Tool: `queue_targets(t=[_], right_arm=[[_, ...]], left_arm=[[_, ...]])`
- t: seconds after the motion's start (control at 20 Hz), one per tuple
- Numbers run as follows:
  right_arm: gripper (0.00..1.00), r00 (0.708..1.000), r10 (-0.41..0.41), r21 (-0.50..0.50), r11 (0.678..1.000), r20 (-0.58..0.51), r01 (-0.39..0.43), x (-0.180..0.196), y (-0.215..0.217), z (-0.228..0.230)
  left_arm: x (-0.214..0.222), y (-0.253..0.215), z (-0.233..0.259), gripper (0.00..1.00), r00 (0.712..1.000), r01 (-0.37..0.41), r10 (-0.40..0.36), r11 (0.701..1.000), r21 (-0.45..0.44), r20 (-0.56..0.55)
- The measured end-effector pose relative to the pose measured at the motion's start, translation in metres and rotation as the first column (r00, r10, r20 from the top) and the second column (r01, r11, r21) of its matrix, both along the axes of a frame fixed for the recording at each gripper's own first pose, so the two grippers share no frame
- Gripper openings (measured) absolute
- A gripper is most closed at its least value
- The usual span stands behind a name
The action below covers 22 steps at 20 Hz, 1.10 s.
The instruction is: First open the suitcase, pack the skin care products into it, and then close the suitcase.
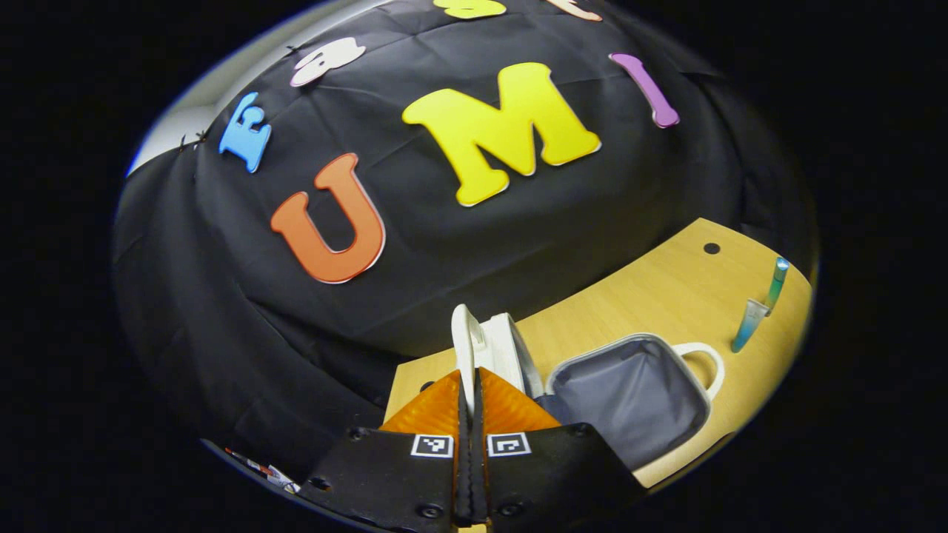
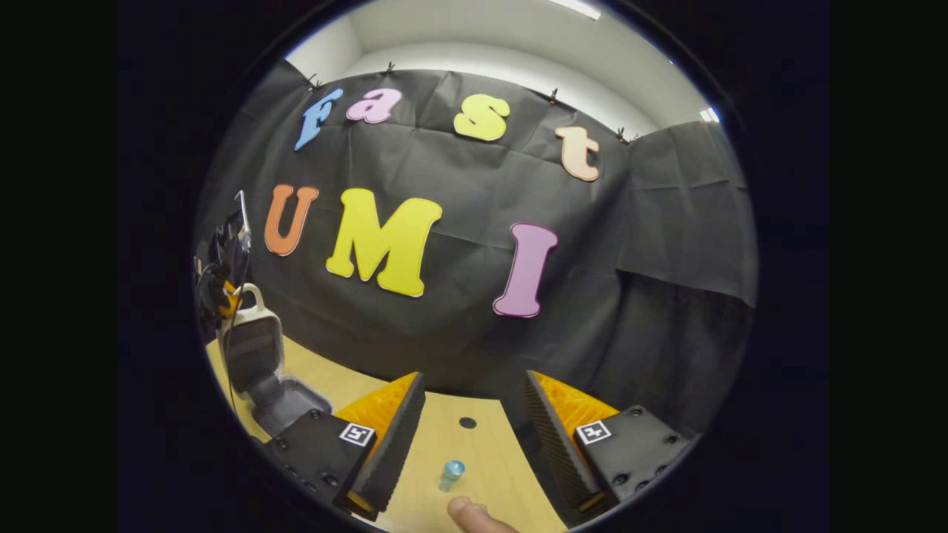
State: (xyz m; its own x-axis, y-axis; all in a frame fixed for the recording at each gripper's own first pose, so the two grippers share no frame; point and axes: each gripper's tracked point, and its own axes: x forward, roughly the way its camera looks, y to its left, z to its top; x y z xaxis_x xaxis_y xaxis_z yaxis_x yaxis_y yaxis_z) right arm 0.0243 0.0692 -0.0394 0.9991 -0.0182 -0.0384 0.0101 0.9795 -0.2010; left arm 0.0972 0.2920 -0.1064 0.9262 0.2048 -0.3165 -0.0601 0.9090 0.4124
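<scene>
- Your left tool (image 1: 469,385) is clamped on the suitcase lid (image 1: 489,348), holding it upright.
- The suitcase (image 1: 629,392) lies open on the surface (image 1: 666,296).
- Your right tool (image 2: 474,422) hangs agape above a blue tube (image 2: 450,474).

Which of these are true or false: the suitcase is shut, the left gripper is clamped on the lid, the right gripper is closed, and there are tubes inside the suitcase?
1. The suitcase is shut. False: it lies open, grey lining showing, with the lid raised upright.
2. The left gripper is clamped on the lid's edge. True: its fingers are pressed together on the white rim.
3. The right gripper is closed. False: its jaws stand wide apart over the table.
4. Tubes are inside the suitcase. False: two blue-green tubes stand on the table beside the handle, and the visible lining is bare.
</scene>
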Motion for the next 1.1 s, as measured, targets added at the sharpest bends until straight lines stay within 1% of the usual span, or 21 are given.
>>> queue_targets(t=[0.1, 0.2, 0.4, 0.5, 0.6, 0.75, 0.9, 1.0, 1.1], right_arm=[[0.80, 1.000, -0.005, 0.019, 1.000, -0.028, 0.005, -0.001, 0.009, -0.005], [0.80, 0.999, -0.017, 0.021, 1.000, -0.045, 0.018, -0.003, 0.014, -0.010], [0.80, 0.997, -0.040, 0.012, 0.999, -0.070, 0.041, -0.012, 0.021, -0.020], [0.80, 0.995, -0.064, 0.002, 0.998, -0.083, 0.064, -0.016, 0.018, -0.024], [0.80, 0.992, -0.086, 0.006, 0.996, -0.095, 0.087, -0.021, 0.014, -0.026], [0.80, 0.985, -0.118, 0.028, 0.992, -0.128, 0.122, -0.025, 0.010, -0.034], [0.80, 0.977, -0.145, 0.020, 0.988, -0.154, 0.150, -0.031, 0.003, -0.043], [0.80, 0.970, -0.169, -0.001, 0.985, -0.173, 0.171, -0.038, -0.002, -0.051], [0.80, 0.964, -0.185, -0.012, 0.982, -0.189, 0.186, -0.045, -0.006, -0.057]], left_arm=[[0.000, 0.045, -0.014, 0.03, 0.998, -0.056, 0.056, 0.998, 0.007, -0.024], [-0.004, 0.080, -0.036, 0.03, 0.992, -0.107, 0.107, 0.994, -0.001, -0.069], [-0.004, 0.130, -0.086, 0.03, 0.977, -0.167, 0.160, 0.985, -0.034, -0.140], [-0.003, 0.151, -0.121, 0.03, 0.964, -0.199, 0.182, 0.978, -0.068, -0.194], [0.003, 0.169, -0.159, 0.03, 0.950, -0.224, 0.187, 0.965, -0.133, -0.249], [-0.007, 0.178, -0.205, 0.03, 0.926, -0.272, 0.185, 0.932, -0.240, -0.331], [-0.012, 0.181, -0.244, 0.03, 0.902, -0.317, 0.183, 0.895, -0.315, -0.390], [-0.016, 0.177, -0.254, 0.03, 0.899, -0.328, 0.165, 0.867, -0.376, -0.405], [-0.018, 0.179, -0.261, 0.03, 0.899, -0.323, 0.145, 0.857, -0.402, -0.413]])
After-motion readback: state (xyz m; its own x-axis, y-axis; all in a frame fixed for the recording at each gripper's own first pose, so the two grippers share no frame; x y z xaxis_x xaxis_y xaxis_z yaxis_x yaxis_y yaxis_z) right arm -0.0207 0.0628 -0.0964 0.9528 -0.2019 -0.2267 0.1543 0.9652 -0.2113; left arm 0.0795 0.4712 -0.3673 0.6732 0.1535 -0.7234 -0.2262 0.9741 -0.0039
